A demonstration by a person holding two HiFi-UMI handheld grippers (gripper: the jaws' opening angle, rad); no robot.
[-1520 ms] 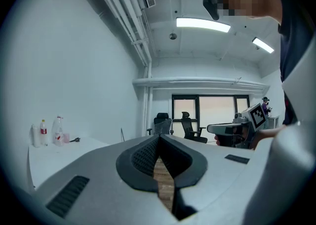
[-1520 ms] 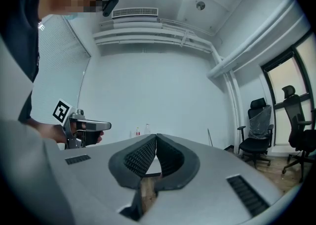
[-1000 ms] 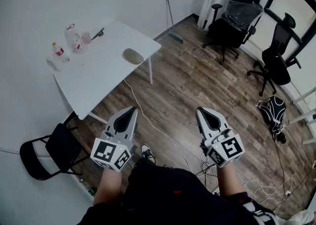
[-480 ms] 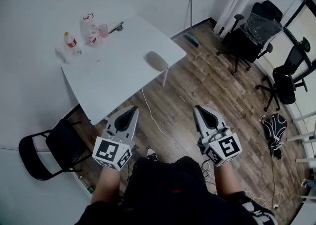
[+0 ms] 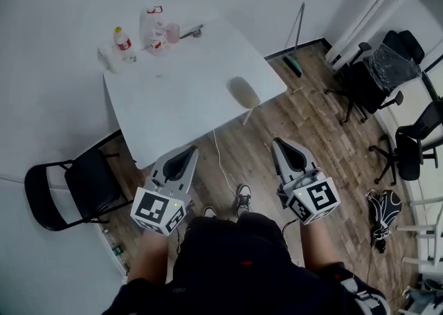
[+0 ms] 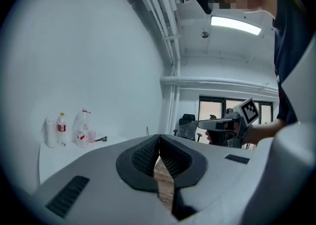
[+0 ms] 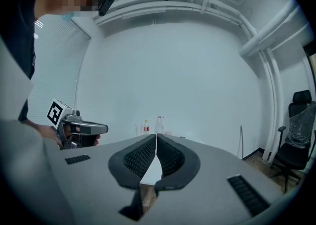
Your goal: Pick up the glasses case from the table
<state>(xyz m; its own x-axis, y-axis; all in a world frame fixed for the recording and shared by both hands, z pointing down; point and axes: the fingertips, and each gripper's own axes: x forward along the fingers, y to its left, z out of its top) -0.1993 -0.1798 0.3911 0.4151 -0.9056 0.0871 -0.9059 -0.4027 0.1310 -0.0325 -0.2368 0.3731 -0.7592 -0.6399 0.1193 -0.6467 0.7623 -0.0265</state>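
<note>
Both pairs of fingers are pressed together on nothing. The left gripper [image 5: 186, 152] and right gripper [image 5: 281, 145] hang short of the worktop's [image 5: 180, 95] near edge. The glasses case [image 5: 243, 91] lies flat by the worktop's right edge, well apart from the bottles [image 5: 152, 28] at its far corner. It looks light, stiff and smooth-shelled, so I'd pinch it across the narrow middle; the rounded ends could slip.

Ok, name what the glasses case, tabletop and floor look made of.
Glasses case: likely fabric or matte leatherette; dull grey-beige, no glare, too small to be sure.
Tabletop: smooth white laminate or painted board; even, faint sheen.
Floor: wood or wood-look planks; brown grain, visible seams.
</note>
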